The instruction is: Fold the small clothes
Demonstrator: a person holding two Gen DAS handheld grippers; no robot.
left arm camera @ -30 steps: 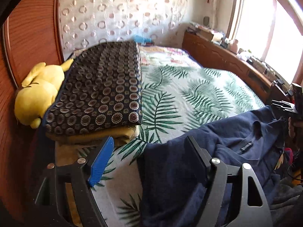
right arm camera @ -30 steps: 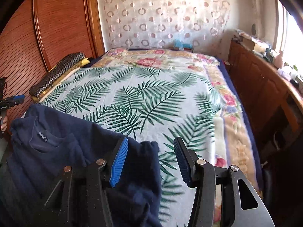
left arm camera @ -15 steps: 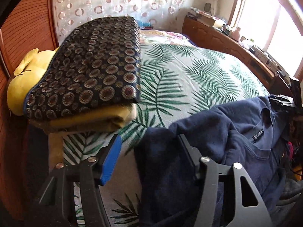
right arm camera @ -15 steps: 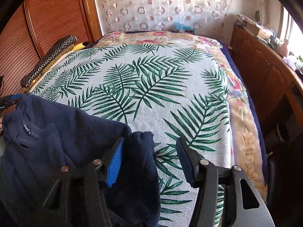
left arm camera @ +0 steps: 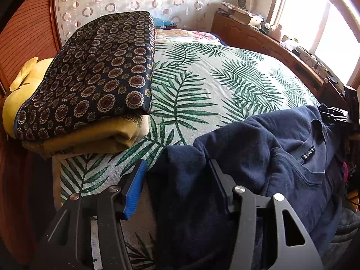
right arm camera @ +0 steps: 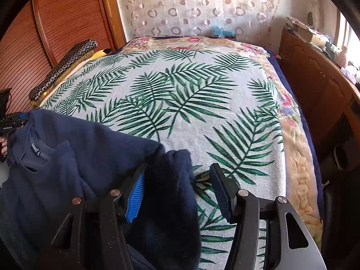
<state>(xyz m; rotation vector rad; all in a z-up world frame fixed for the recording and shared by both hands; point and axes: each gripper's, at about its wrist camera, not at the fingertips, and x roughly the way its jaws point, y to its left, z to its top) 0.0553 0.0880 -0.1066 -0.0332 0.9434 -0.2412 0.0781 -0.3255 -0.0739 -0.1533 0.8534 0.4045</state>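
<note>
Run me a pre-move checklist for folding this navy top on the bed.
1. Navy blue cotton top between left tongs: ok; jaws just closing, firm grip cannot tell.
2. Right tongs pinching top: not ok; jaws just opened, gap beside one pad.
3. Bare palm-leaf bedspread ahead: ok.
4. Folded dark medallion-patterned blanket apart from top: ok.
5. Top lying flat: not ok, bunched.

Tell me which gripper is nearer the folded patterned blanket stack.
Left. The left gripper sits at the navy shirt's sleeve just beside the folded patterned blanket stack; the right gripper, at the shirt's other sleeve, is far across the bed.
</note>
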